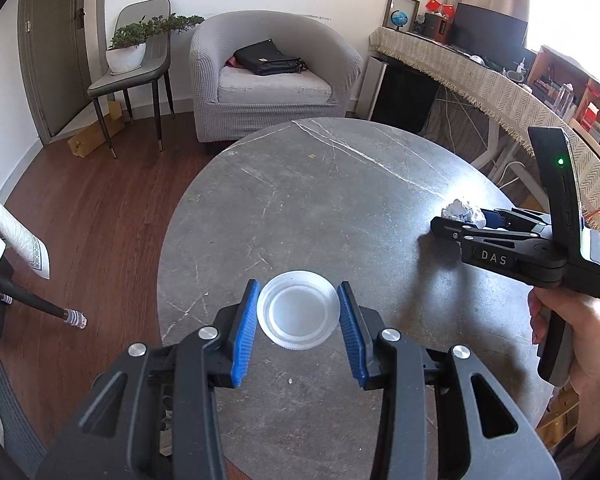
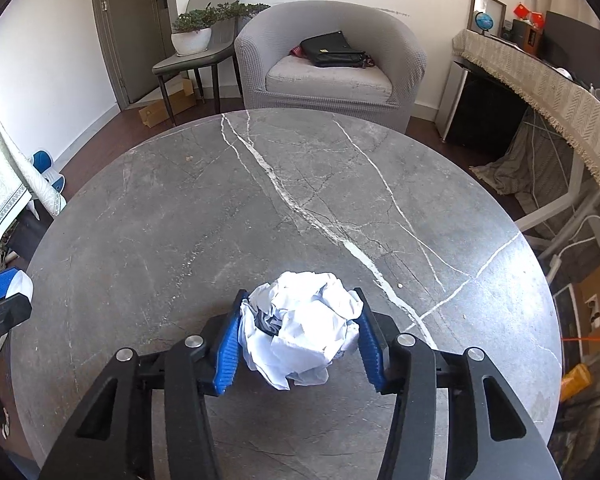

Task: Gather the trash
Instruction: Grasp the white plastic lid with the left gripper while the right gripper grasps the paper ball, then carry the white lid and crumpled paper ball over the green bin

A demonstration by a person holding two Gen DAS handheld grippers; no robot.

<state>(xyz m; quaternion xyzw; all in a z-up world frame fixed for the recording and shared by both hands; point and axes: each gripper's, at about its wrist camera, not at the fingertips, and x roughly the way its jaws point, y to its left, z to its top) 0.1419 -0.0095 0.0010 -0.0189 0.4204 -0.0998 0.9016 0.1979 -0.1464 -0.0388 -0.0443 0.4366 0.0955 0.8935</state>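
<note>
While the left gripper (image 1: 298, 312) clamps a translucent round plastic lid (image 1: 297, 314) between blue ribbed pads, right gripper (image 2: 300, 334) squeezing a crumpled white paper ball (image 2: 300, 330), round grey veined stone table (image 2: 204, 208), bare tabletop toward twelve o'clock, grey armchair (image 2: 330, 60) beyond the far edge.

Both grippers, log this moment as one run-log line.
left gripper: shut on lid | right gripper: shut on paper ball | table: no other trash seen
</note>
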